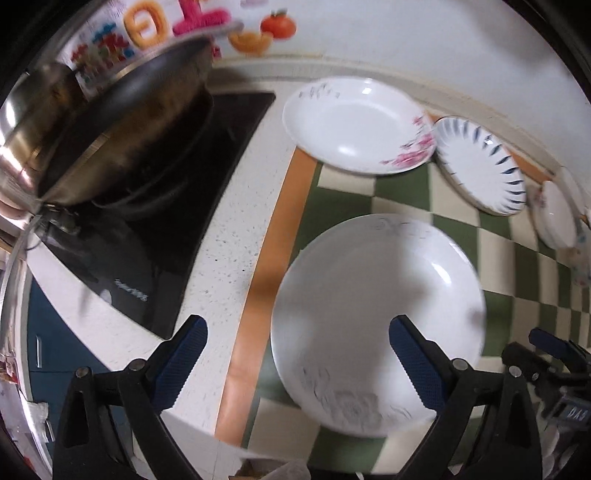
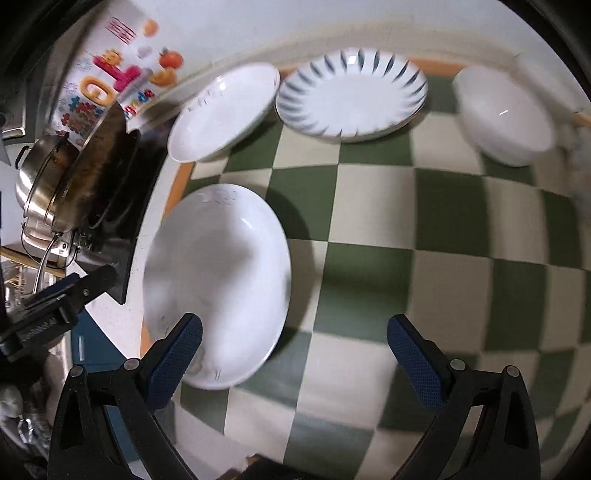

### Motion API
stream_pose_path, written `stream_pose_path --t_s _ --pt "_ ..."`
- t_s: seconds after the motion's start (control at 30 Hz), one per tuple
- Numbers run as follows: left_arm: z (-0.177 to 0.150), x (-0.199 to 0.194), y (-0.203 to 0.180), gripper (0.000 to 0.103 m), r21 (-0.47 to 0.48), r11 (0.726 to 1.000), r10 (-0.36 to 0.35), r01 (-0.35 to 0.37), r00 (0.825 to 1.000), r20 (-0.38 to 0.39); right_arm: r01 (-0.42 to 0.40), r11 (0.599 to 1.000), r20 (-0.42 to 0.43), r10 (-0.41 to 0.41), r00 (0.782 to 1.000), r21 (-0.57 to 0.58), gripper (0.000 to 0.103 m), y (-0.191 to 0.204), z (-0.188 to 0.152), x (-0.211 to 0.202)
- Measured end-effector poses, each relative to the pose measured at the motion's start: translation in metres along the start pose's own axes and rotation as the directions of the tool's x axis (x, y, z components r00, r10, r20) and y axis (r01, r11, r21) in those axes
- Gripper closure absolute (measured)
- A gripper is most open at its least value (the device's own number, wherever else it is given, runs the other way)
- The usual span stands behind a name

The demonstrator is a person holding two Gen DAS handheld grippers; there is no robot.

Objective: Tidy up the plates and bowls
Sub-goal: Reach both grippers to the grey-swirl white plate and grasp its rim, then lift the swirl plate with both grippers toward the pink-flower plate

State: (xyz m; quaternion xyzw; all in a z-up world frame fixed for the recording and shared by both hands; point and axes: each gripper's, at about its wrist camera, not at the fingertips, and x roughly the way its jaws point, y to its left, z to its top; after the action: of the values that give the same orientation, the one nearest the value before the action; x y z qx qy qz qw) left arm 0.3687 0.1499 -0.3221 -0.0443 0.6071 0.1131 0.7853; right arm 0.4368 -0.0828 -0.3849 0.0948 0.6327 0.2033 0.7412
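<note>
A large white plate with a grey flower print (image 1: 376,317) (image 2: 218,284) lies on the green-and-cream checked mat (image 1: 406,195) (image 2: 406,229) near its left edge. Behind it stand a white plate with pink flowers (image 1: 354,125) (image 2: 221,110), a blue-striped plate (image 1: 484,166) (image 2: 351,99) and a white bowl (image 1: 557,218) (image 2: 506,118). My left gripper (image 1: 295,365) is open above the white plate's left rim. My right gripper (image 2: 295,362) is open, just right of that plate; it also shows in the left wrist view (image 1: 546,354).
A steel pan (image 1: 99,129) (image 2: 70,184) sits on a black induction hob (image 1: 155,236) at the left on the white speckled counter (image 1: 236,221). A wall with colourful stickers (image 1: 177,22) runs behind. A blue cabinet front (image 1: 48,332) lies below the counter edge.
</note>
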Motion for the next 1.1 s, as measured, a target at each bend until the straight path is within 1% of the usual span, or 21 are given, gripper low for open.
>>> stream_pose_path --t_s 0.07,0.1,0.13,0.17,0.2,0.23,0.27,0.33,0.37,0.4,0.43,0.47,0.5,0.53,0.57,0.63,0.73,0.83,0.97,1.07,1.1 --pt "0.006 0.018 0.006 0.005 -0.017 1.000 -0.012 0.011 0.999 -0.041 -0.024 0.999 -0.044 0.025 0.999 0.024 0.008 -0.006 0.008 0.017" --pt "0.010 0.026 0.008 0.005 -0.023 0.999 -0.026 0.024 0.998 -0.060 -0.067 0.997 -0.100 0.070 0.993 0.029 0.013 -0.007 0.011 0.023" --pt "0.012 0.033 0.010 0.005 -0.027 0.999 -0.039 0.037 0.996 -0.079 -0.090 0.995 -0.122 0.095 0.988 0.048 0.019 -0.010 0.016 0.032" --pt "0.014 0.041 0.013 0.005 -0.031 0.998 -0.051 0.048 0.993 -0.105 -0.107 0.992 -0.135 0.115 0.984 0.060 0.021 -0.011 0.020 0.038" --pt "0.015 0.048 0.016 0.010 -0.033 0.998 -0.065 0.062 0.990 -0.128 -0.124 0.990 -0.146 0.134 0.980 0.071 0.023 -0.012 0.023 0.044" --pt "0.015 0.054 0.017 0.016 -0.032 0.997 -0.080 0.076 0.986 -0.146 -0.134 0.988 -0.154 0.145 0.978 0.077 0.025 -0.011 0.025 0.049" --pt "0.015 0.059 0.019 0.018 -0.033 0.995 -0.096 0.092 0.982 -0.165 -0.144 0.986 -0.168 0.156 0.973 0.083 0.027 -0.011 0.027 0.054" --pt "0.015 0.064 0.020 0.027 -0.035 0.992 -0.129 0.125 0.975 -0.181 -0.163 0.982 -0.198 0.178 0.964 0.090 0.035 -0.007 0.029 0.061" --pt "0.014 0.066 0.020 0.029 -0.033 0.989 -0.144 0.141 0.971 -0.191 -0.163 0.983 -0.195 0.177 0.965 0.084 0.035 -0.004 0.030 0.062" --pt "0.014 0.069 0.019 0.035 -0.020 0.988 -0.153 0.152 0.967 -0.203 -0.165 0.983 -0.190 0.177 0.966 0.075 0.037 0.000 0.032 0.061" --pt "0.014 0.071 0.017 0.045 -0.009 0.987 -0.157 0.158 0.965 -0.211 -0.164 0.984 -0.198 0.176 0.964 0.075 0.044 0.001 0.034 0.063" --pt "0.014 0.073 0.015 0.049 0.000 0.987 -0.159 0.163 0.962 -0.221 -0.159 0.984 -0.209 0.173 0.962 0.082 0.047 0.002 0.034 0.065" --pt "0.013 0.074 0.014 0.056 0.006 0.985 -0.168 0.174 0.958 -0.231 -0.158 0.984 -0.208 0.172 0.963 0.082 0.053 0.003 0.034 0.065" --pt "0.012 0.075 0.013 0.062 0.009 0.983 -0.177 0.184 0.956 -0.235 -0.174 0.981 -0.212 0.188 0.959 0.082 0.070 0.004 0.032 0.065" --pt "0.012 0.074 0.013 0.062 0.010 0.982 -0.179 0.186 0.957 -0.226 -0.173 0.981 -0.227 0.188 0.956 0.084 0.079 0.005 0.031 0.068" --pt "0.011 0.071 0.015 0.066 0.011 0.981 -0.185 0.191 0.959 -0.213 -0.148 0.986 -0.237 0.162 0.958 0.077 0.089 0.006 0.029 0.072" --pt "0.008 0.065 0.019 0.069 -0.004 0.979 -0.200 0.203 0.959 -0.202 -0.150 0.987 -0.210 0.160 0.964 0.065 0.089 0.006 0.026 0.068" --pt "0.007 0.062 0.020 0.069 0.002 0.980 -0.195 0.199 0.961 -0.195 -0.150 0.987 -0.209 0.159 0.965 0.061 0.089 0.003 0.023 0.065" --pt "-0.005 0.051 0.014 0.069 0.020 0.979 -0.198 0.205 0.963 -0.184 -0.149 0.987 -0.200 0.158 0.967 0.062 0.089 -0.001 0.018 0.056" --pt "-0.010 0.036 0.007 0.069 0.034 0.974 -0.215 0.224 0.961 -0.174 -0.154 0.985 -0.185 0.165 0.969 0.077 0.089 -0.010 0.013 0.043" --pt "-0.006 0.033 0.003 0.069 0.040 0.973 -0.217 0.227 0.961 -0.173 -0.154 0.985 -0.179 0.166 0.970 0.075 0.089 -0.013 0.011 0.039"
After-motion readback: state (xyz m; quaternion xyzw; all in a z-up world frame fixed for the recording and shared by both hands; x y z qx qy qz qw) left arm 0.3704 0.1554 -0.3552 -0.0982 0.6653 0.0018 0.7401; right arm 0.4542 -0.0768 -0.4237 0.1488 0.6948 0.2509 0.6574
